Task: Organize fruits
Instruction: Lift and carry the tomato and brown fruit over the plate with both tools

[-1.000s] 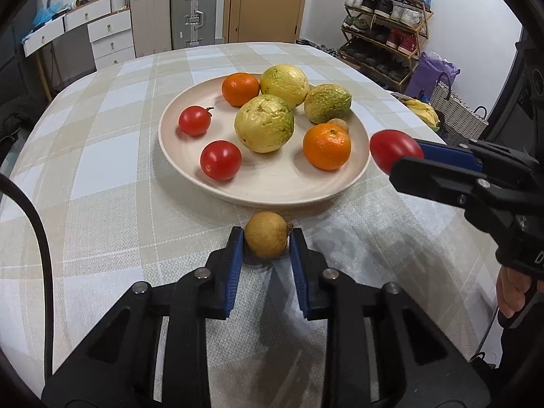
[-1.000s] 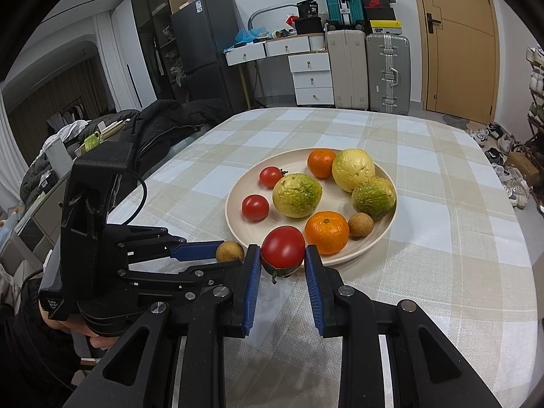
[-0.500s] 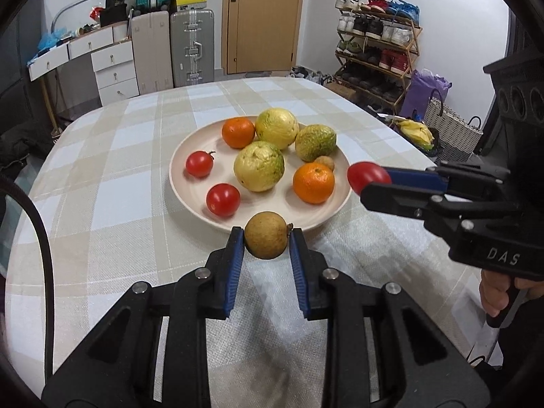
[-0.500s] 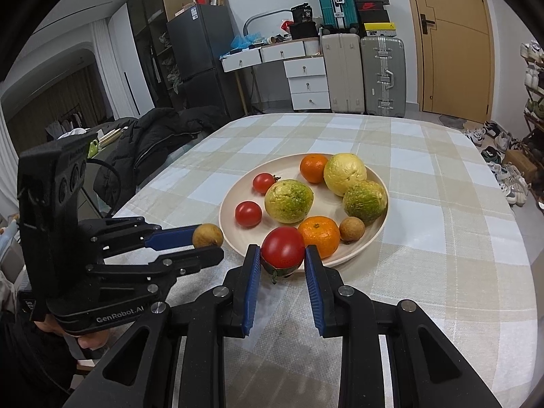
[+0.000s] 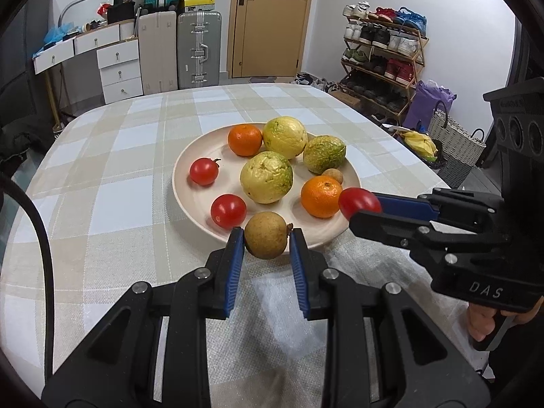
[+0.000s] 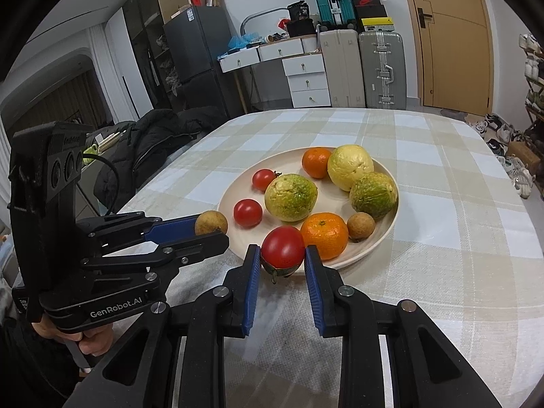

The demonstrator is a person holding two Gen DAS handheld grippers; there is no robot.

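Checked cloth covers the counter (image 5: 112, 183); suitcases (image 5: 199, 51) stand upper centre. Left gripper (image 5: 267, 238) clamps a brown fruit (image 5: 267, 234), right gripper (image 6: 283, 258) a tomato (image 6: 283, 246).

Place: home, lived-in room
Storage: suitcases (image 5: 180, 51) beside white drawer unit (image 5: 119, 68)
Entry: wooden door (image 5: 268, 20); shoe rack (image 5: 380, 54) full of shoes
Appliance: dark fridge (image 6: 200, 64)
Surface: counter (image 6: 442, 204) under checked cloth
Clutter: dark jacket (image 6: 149, 139); woven basket (image 5: 455, 149)
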